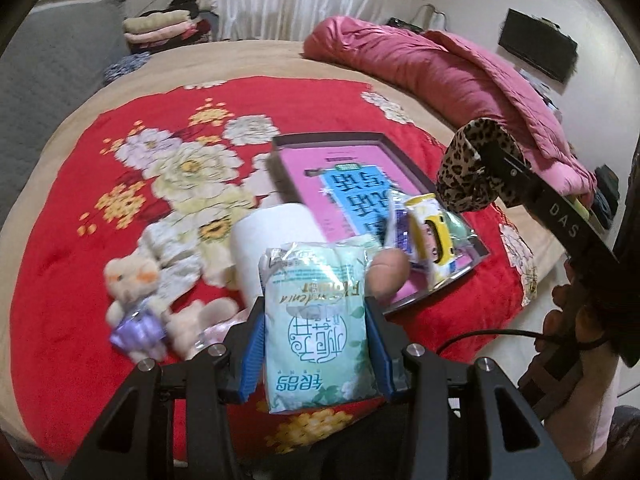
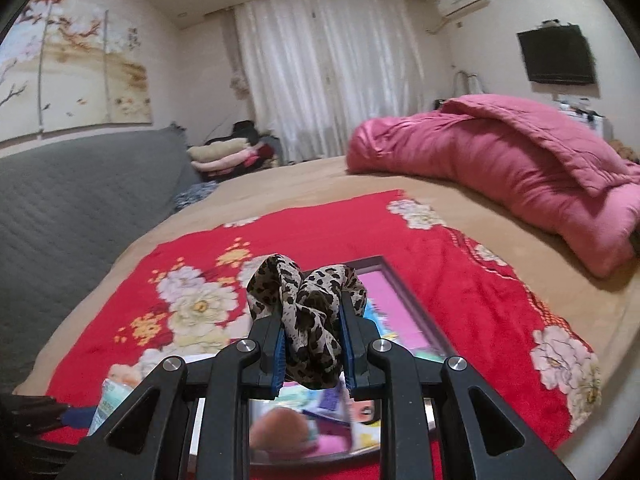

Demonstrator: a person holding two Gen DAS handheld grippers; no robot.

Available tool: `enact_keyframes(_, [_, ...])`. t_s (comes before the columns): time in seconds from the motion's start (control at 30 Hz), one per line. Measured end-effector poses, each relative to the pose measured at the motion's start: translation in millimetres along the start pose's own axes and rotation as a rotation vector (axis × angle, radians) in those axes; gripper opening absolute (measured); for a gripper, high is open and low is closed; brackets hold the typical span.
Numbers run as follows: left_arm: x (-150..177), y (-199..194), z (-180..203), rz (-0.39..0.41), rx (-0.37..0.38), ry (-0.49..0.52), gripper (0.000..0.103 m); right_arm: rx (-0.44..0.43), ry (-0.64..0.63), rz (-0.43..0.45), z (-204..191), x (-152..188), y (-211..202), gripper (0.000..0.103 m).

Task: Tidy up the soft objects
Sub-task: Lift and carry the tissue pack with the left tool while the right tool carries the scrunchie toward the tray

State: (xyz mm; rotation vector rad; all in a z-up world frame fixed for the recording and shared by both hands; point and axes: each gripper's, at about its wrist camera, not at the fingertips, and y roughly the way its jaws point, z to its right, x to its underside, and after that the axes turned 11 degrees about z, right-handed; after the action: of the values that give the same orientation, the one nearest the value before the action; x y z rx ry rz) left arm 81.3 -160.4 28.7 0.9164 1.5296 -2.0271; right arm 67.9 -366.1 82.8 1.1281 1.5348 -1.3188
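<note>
Left tool (image 1: 316, 344) clenches a tissue pack (image 1: 318, 320); right tool (image 2: 312, 344) clenches a leopard scrunchie (image 2: 308, 308). Ahead, the tray (image 1: 332, 139) holds small packets (image 1: 430, 232), resting on the red floral blanket (image 1: 80, 240) covering the bed (image 2: 300, 184).

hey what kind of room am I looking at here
Most likely a home bedroom. A wide bed carries a red floral blanket and a bundled pink quilt. White curtains cover the far window, and folded clothes are stacked beside the bed.
</note>
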Motion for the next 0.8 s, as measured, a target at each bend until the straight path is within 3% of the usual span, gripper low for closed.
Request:
enact_keyframes(0.53, [-38,71,35,-0.044,0.012,0.029,0.046,0.114,0.032,-0.003,39,7,1,0.023])
enact_keyframes(0.8, [-43,99,46,-0.066,0.014,0.032,0.046,0.185,0.023,-0.056,57,19,10,0.023])
